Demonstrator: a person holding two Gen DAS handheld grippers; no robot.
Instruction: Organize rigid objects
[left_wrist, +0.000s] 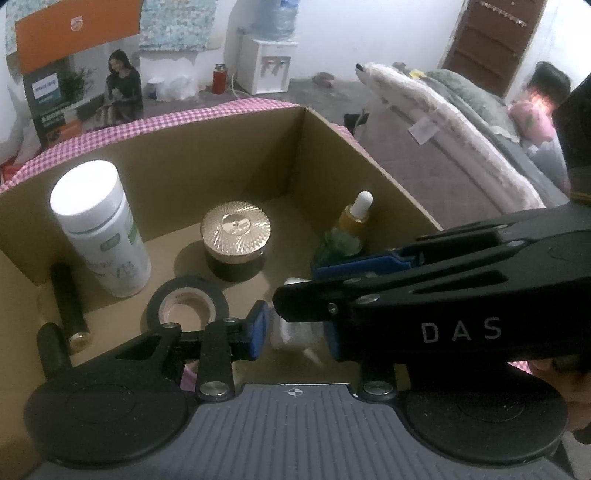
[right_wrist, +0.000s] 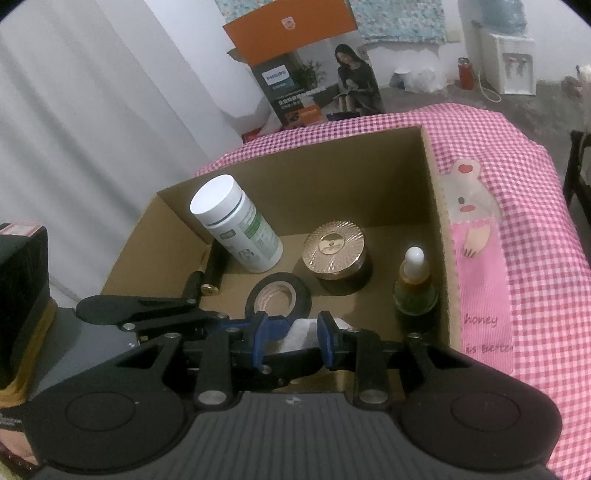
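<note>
I hold a small white bottle (right_wrist: 301, 334) between both grippers, low over the near end of the cardboard box (right_wrist: 441, 206). My right gripper (right_wrist: 291, 334) is clamped on it, blue pads pressing its 2 sides. My left gripper (left_wrist: 295, 328) brackets the same bottle; its left pad (left_wrist: 260, 328) stands just beside the body, and I cannot tell whether its far pad touches.

The bottle looks light, stiff and smooth, so I judge it could slip or twist; a hold across the middle of the body seems safest.

Already in the box: a tall white canister (right_wrist: 236, 229), a gold-lidded jar (right_wrist: 334, 247), a dropper bottle (right_wrist: 415, 284), a roll of black tape (right_wrist: 279, 297) and a black tube (right_wrist: 214, 273).
</note>
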